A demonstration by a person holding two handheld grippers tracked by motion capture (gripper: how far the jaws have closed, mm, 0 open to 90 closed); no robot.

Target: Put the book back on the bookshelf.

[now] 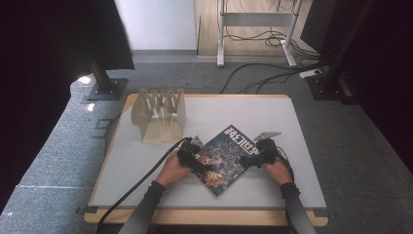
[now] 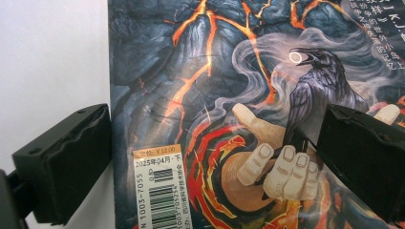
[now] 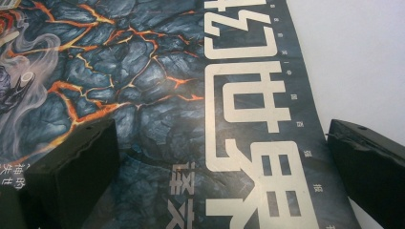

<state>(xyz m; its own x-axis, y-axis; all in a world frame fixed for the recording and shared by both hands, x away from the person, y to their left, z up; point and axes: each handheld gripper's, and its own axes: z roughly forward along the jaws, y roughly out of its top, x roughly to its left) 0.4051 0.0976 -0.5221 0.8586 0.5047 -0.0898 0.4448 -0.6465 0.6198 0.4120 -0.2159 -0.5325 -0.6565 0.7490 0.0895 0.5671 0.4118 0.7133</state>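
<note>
A magazine [image 1: 223, 158] with a dark lava-and-raven cover lies flat and turned diagonally on the white table top [image 1: 146, 161]. My left gripper [image 1: 198, 163] stands open over the magazine's left edge; in the left gripper view one jaw is over bare table and the other over the cover [image 2: 229, 95], near a barcode sticker [image 2: 160, 188]. My right gripper [image 1: 251, 160] stands open over the magazine's right edge; its jaws straddle the white title lettering [image 3: 248, 109]. I cannot tell whether either gripper touches the paper.
A tan slotted rack [image 1: 159, 114] stands at the table's back left. Black cables trail from both grippers off the front edge. Beyond the table are black stand bases [image 1: 104, 87], floor cables and a white frame [image 1: 255, 29].
</note>
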